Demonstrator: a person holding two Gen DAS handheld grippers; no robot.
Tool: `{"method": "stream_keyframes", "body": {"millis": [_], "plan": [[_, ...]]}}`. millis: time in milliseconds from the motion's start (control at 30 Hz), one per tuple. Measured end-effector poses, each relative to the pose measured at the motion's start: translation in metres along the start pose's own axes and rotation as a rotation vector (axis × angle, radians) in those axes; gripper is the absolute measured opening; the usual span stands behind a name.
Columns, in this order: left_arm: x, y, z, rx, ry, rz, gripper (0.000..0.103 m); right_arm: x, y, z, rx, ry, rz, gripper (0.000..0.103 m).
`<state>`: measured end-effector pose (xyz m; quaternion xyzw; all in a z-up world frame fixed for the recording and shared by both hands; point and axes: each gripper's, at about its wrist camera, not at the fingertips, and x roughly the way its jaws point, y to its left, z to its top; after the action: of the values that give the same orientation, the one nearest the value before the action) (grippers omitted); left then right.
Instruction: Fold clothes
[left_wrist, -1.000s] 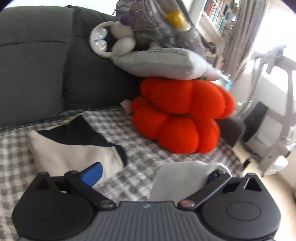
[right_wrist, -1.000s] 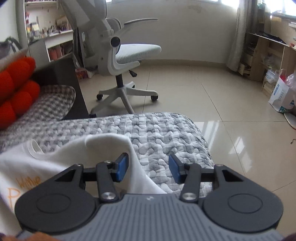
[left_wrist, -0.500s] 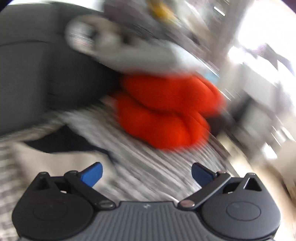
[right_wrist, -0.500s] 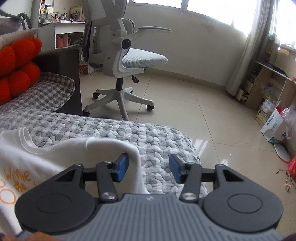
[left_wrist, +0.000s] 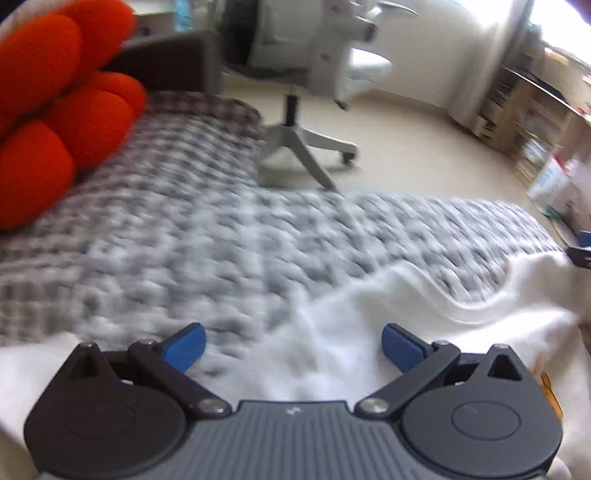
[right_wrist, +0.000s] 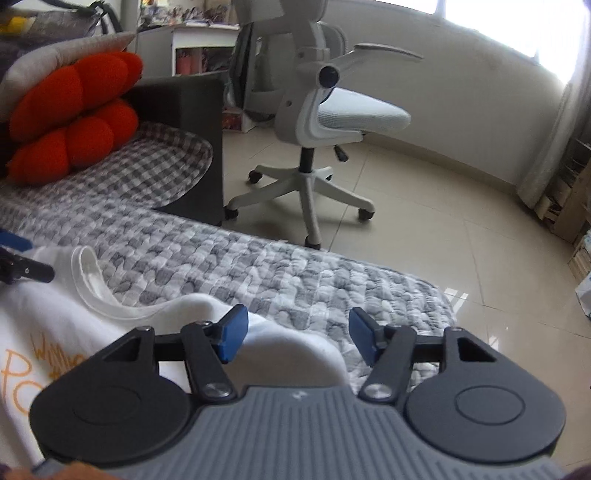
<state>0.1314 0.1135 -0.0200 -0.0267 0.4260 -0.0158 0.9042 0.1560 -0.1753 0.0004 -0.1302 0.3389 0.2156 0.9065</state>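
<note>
- At the far left, an orange cushion (right_wrist: 70, 122) sits at the back of the sofa, clear of the work.
- The sofa cover (right_wrist: 258, 269), a grey checked quilt, carries the task's thing: a white T-shirt (right_wrist: 48, 332) with orange lettering, spread near its front edge, its neckband (right_wrist: 92, 284) pointing out toward the room.
- The left gripper (left_wrist: 291, 345) hangs over the shirt's left shoulder area, jaws wide apart; white cloth lies under and between them, but the pads are not pressing on it. That view is blurred.
- The right gripper (right_wrist: 293, 334) is over the shirt's right shoulder; its jaws are opening, a hump of white fabric sits between them, and neither pad looks clamped on it.
- To the right, an office chair (right_wrist: 321, 110) stands on the tiled floor, well apart from the sofa.
- Judged from this, the fold is barely begun: the shirt looks laid out flat, with no crease or doubled layer in view, so the sleeves and body are yet to be folded.
</note>
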Motion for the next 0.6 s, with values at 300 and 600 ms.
{"method": "stream_keyframes", "body": {"millis": [300,600], "plan": [[-0.036,-0.005,0.004,-0.02,-0.151,-0.029,0.008,-0.008,0.028,0.007,-0.127,-0.048,-0.041,0.013],[-0.024,0.003,0.011,-0.037,-0.191,0.065,0.014,-0.027,0.013,0.008,-0.085,-0.166,-0.146,0.012]]}}
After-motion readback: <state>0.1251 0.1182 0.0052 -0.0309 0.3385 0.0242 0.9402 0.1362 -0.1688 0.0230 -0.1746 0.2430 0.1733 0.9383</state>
